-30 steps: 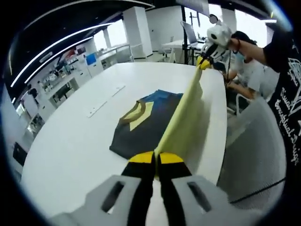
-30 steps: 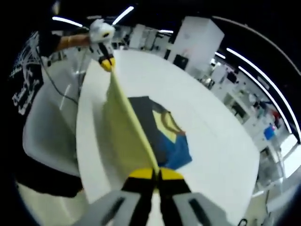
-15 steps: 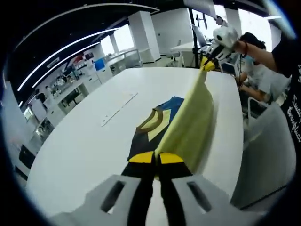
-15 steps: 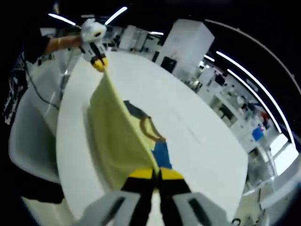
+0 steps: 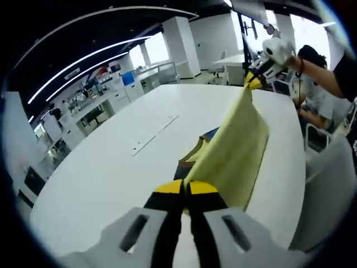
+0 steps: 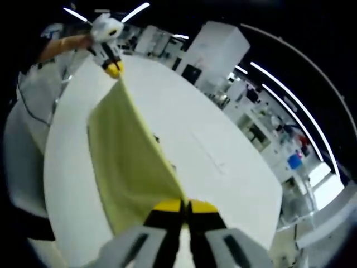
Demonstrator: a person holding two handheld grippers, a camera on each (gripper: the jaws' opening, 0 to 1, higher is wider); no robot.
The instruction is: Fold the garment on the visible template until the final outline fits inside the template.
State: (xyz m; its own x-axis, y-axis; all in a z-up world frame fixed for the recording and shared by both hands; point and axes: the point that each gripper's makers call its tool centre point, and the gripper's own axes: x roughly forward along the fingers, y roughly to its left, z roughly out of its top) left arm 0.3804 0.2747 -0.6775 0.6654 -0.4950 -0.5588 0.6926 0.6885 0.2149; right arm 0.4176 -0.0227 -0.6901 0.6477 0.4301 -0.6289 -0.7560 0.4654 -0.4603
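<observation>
**Inspector A:** Left gripper [image 5: 186,187]: yellow-tipped jaws pressed together on one corner of the yellow cloth [image 5: 234,151]. Right gripper [image 6: 184,205]: the same, jaws clamped on the opposite corner of that cloth [image 6: 125,167]. In the left gripper view the right gripper [image 5: 256,82] appears far off at upper right, pinching the far corner; in the right gripper view the left gripper [image 6: 113,68] appears at upper left doing likewise.

**Inspector B:** Condition of the cloth?

**Inspector A:** Stretched taut along its top edge between the two grippers, raised off the white table [image 5: 100,167], the rest hanging down as a flat sheet.

**Inspector B:** And the garment?

**Inspector A:** A dark garment [image 5: 192,159] with blue and yellow patches lies flat on the table, mostly hidden behind the hanging cloth; a strip shows at its left edge in the left gripper view. I cannot tell whether the cloth is part of it.

**Inspector B:** Surroundings?

**Inspector A:** A seated person [image 5: 315,92] at the far right beyond the table, shelving [image 5: 95,95] along the far left wall, a white pillar [image 6: 215,50] beyond the table.
</observation>
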